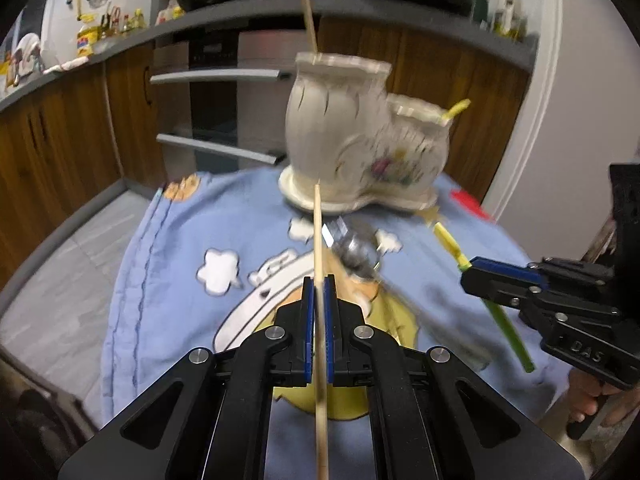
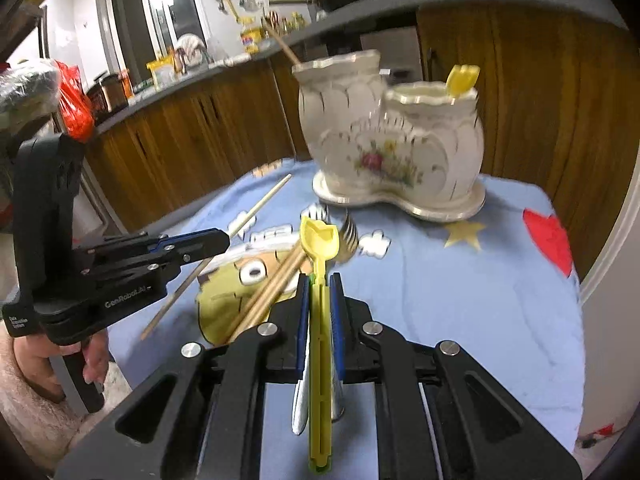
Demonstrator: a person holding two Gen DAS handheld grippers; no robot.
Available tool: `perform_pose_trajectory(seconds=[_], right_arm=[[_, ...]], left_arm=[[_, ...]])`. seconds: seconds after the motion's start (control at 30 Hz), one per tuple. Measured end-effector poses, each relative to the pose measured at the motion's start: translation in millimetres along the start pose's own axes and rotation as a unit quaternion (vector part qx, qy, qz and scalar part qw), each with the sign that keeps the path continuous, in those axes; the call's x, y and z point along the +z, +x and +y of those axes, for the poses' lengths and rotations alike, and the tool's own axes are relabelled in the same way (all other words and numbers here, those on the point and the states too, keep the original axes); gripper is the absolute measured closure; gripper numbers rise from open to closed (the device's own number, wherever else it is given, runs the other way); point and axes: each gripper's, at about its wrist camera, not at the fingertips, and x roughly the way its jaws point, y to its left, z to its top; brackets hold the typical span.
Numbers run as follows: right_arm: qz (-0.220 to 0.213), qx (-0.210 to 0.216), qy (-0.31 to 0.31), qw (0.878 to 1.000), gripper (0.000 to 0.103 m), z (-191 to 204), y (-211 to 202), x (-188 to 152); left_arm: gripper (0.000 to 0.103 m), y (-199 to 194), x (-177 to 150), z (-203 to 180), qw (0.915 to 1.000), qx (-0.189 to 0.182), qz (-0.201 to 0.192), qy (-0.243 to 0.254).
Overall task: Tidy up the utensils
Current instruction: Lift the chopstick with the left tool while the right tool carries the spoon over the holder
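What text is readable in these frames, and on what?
"GenRobot.AI": side of the left gripper, right wrist view.
"DAS": embossed on the body of the right gripper, left wrist view.
Small white three-line print near the left gripper's handle: first line looks like "Data", the rest too small to read.
Labels on the counter bottles and packets: too blurred to read.
The vase and tablecloth carry only pictures, no words.

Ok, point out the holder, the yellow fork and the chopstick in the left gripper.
holder (image 2: 384,152): right wrist view, flowered front wall.
yellow fork (image 2: 318,236): right wrist view, its head.
chopstick (image 1: 318,240): left wrist view, mid-shaft.
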Motion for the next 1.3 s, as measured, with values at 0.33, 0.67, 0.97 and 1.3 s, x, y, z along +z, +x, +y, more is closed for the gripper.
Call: perform_pose_trajectory(seconds=[0.33,0.67,0.97,1.3], right_arm=[[-0.13,-0.031,-0.012,0.991,0.093,-3,-42,29],[-0.209,-0.052,0.013,0.976,0.093,-37,-54,107],[-0.24,-0.045,0.029,0.969,0.093,-66,-25,147],[-0.279,-0.034,0.01,0.96,0.093,-84,-7,154]], left_arm=[[0.098,-40,26,-6,0.9902,-0.047,-0.131,0.008],[0.098,-32,87,-4,0.979,-0.093,-0.182,-0.004],[0.098,-6,157,-7,0.965,-0.111,-0.237,-0.012],[0.098,27,192,-23,0.9561,-0.077,-0.283,0.003]])
